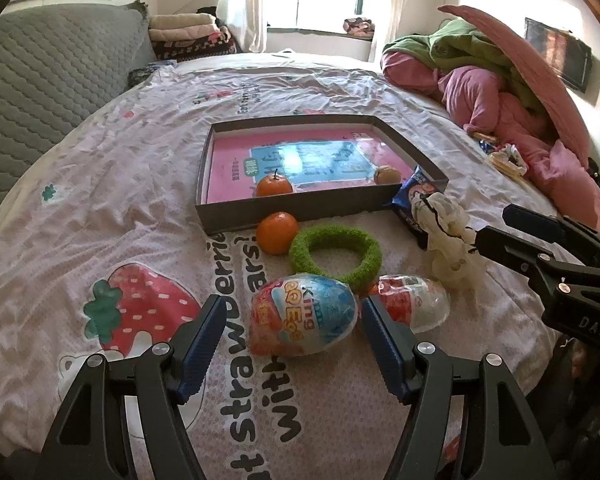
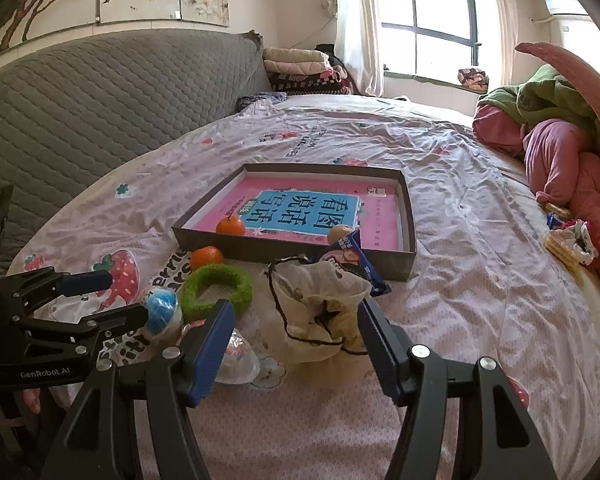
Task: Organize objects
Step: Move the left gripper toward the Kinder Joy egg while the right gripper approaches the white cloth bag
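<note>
On a strawberry-print bedsheet [image 1: 148,184], the left gripper [image 1: 290,344] straddles a foil-wrapped toy egg [image 1: 304,314], jaws spread and not yet pressing; the right gripper [image 2: 296,344] stands spread around a cream drawstring pouch [image 2: 320,312]. Closing squarely across the egg's middle should keep it from squirting out before it goes to the shallow box [image 1: 300,210]. A snack packet [image 2: 352,260] is partly hidden behind the pouch.

Foil-wrapped egg [image 1: 304,314] beside green ring [image 1: 335,254]
</note>
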Demonstrator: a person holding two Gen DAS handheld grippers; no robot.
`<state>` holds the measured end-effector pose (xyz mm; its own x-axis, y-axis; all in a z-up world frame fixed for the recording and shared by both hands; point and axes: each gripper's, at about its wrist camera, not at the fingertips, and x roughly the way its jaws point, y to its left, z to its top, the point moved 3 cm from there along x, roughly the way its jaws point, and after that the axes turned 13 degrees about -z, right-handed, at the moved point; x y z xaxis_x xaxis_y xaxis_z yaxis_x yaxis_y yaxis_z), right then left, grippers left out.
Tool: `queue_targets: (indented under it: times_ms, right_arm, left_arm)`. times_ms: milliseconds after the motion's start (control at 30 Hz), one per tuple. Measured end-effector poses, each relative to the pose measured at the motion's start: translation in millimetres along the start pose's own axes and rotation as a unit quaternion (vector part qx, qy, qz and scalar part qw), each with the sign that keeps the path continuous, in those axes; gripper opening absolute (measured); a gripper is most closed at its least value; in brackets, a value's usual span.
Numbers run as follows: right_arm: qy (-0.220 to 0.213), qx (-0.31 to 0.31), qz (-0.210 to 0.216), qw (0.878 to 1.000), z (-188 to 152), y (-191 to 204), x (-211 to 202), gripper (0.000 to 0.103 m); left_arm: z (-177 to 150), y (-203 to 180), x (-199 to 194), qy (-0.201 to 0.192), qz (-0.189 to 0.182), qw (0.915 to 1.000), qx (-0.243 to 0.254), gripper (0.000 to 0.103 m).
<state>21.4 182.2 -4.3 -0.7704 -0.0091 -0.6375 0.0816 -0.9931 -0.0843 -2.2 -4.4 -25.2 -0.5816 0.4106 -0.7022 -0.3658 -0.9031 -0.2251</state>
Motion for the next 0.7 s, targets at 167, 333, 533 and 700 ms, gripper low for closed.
queue_targets:
  times_ms: [167, 333, 533, 700]
  right_arm:
    - [0.007, 0.0, 0.001, 1.0, -3.5, -0.5, 0.0, 0.064]
    - [0.009, 0.0, -0.001, 1.0, -5.3, -0.7, -0.3, 0.064]
    - [0.013, -0.001, -0.002, 1.0, -8.2, -0.4, -0.4, 0.064]
    - [0.014, -0.002, -0.001, 1.0, -9.1, -0.4, -1.1, 0.064]
  left_arm:
    - [-4.8, 0.6, 1.3, 0.008, -0.003, 1.0, 0.0, 0.071]
    - [-9.3, -0.6, 1.7, 0.013, -0.005, 0.9999, 0.002, 0.071]
    - [-13.1, -0.6, 3.1, 0.02, -0.005, 0.9998, 0.003, 0.071]
    - [-16.1, -0.7, 4.8, 0.026, -0.004, 0.9997, 0.005, 0.071]
